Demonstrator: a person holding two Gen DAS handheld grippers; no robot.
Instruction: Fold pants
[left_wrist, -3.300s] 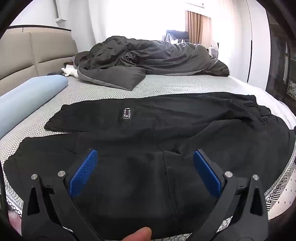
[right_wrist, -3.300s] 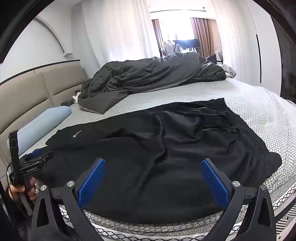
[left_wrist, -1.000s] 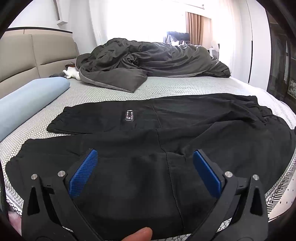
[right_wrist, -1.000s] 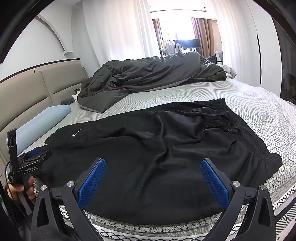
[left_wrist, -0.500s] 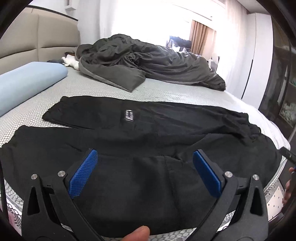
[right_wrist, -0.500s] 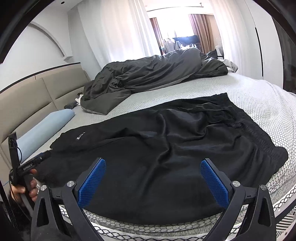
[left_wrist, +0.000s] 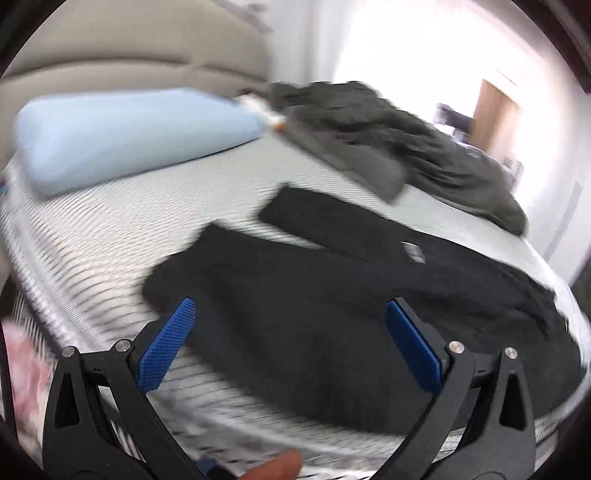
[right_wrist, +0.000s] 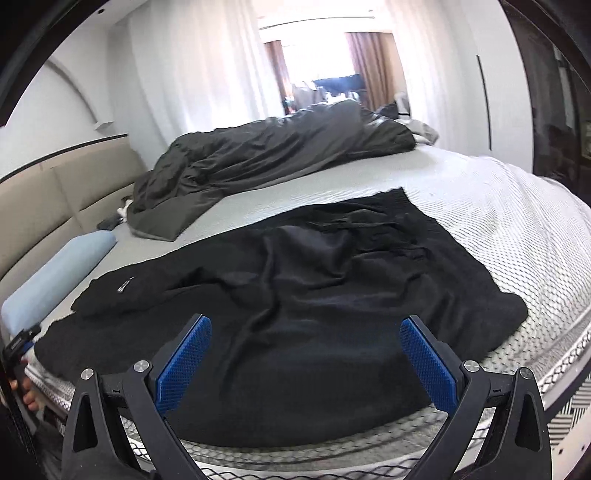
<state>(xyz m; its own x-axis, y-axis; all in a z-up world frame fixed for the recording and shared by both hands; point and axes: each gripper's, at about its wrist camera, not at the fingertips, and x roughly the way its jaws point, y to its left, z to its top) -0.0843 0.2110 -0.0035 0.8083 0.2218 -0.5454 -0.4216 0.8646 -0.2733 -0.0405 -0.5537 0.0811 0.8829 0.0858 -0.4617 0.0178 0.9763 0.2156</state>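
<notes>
While both of my tools hang over the near edge, the bed (right_wrist: 517, 229) fills each view, its white textured cover bare on the right side. Across the far half lies a dark grey duvet (right_wrist: 273, 158), bunched in a long heap, with a pale blue pillow (left_wrist: 122, 136) against the beige headboard (right_wrist: 55, 192). Black pants (right_wrist: 314, 295) lie spread flat along the near edge, 2 legs pointing toward the pillow, waistband at the right; a small label (left_wrist: 413, 253) shows on the far leg. My left tool (left_wrist: 290, 341) is spread wide and grips nothing, its view blurred, hovering over the leg ends. My right tool (right_wrist: 304, 358) is equally wide apart, empty, above the seat area.
</notes>
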